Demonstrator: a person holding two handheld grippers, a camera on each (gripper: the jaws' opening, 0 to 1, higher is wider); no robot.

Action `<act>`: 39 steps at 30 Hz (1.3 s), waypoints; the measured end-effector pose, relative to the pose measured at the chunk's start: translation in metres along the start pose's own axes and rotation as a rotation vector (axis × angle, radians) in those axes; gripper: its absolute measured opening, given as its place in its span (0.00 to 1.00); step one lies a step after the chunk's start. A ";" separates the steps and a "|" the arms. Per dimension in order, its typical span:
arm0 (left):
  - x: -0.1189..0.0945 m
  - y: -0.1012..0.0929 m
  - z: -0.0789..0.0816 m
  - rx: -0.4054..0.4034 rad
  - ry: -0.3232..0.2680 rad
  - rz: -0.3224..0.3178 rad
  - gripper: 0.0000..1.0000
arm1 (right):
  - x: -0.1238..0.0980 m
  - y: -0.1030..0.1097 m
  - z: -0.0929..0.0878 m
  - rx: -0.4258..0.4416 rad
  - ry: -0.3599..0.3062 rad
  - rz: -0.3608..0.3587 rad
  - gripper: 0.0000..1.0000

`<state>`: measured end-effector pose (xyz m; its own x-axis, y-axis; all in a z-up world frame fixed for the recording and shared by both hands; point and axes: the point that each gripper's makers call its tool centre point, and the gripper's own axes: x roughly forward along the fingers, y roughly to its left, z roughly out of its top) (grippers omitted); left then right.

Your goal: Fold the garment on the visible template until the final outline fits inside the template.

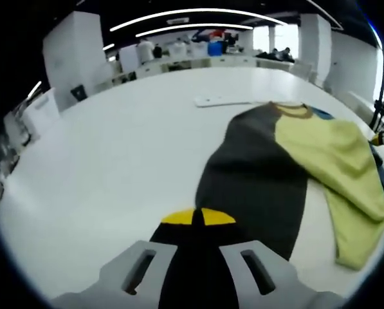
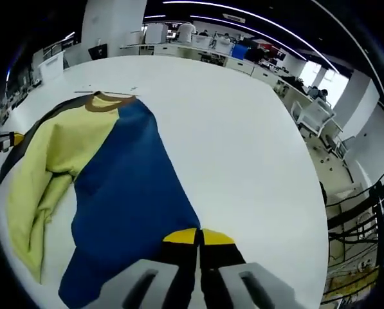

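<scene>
Two grippers (image 1: 198,219) (image 2: 198,238) closed on garment (image 1: 256,167), template hidden

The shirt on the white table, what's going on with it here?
A person works two handheld claws on a colour-block long-sleeved shirt spread on a white table. The left claw is closed at the dark grey side's hem, the right claw at the blue side's. The yellow sleeve lies across the middle.

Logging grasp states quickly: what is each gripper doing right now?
Left gripper: shut on the garment's dark side.
Right gripper: shut on the garment's blue side.
</scene>
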<state>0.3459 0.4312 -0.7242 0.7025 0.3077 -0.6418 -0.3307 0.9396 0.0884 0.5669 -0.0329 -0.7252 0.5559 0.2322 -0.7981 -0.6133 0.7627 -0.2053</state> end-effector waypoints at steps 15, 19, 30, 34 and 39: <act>0.004 0.021 0.001 -0.001 0.009 0.041 0.00 | 0.015 -0.019 0.010 -0.060 0.010 -0.039 0.00; 0.005 0.023 0.002 0.011 0.014 0.042 0.00 | 0.017 -0.022 0.011 -0.058 0.011 -0.041 0.00; 0.007 0.031 0.003 0.023 0.016 0.058 0.00 | 0.020 -0.027 0.012 -0.053 0.010 -0.047 0.00; 0.008 0.034 0.003 0.024 0.015 0.065 0.00 | 0.020 -0.027 0.012 -0.043 0.009 -0.049 0.00; 0.009 0.037 0.003 0.019 0.004 0.067 0.00 | 0.021 -0.028 0.012 -0.035 0.008 -0.050 0.00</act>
<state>0.3420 0.4693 -0.7244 0.6765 0.3696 -0.6369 -0.3647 0.9196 0.1462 0.6020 -0.0421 -0.7291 0.5821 0.1893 -0.7907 -0.6040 0.7518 -0.2646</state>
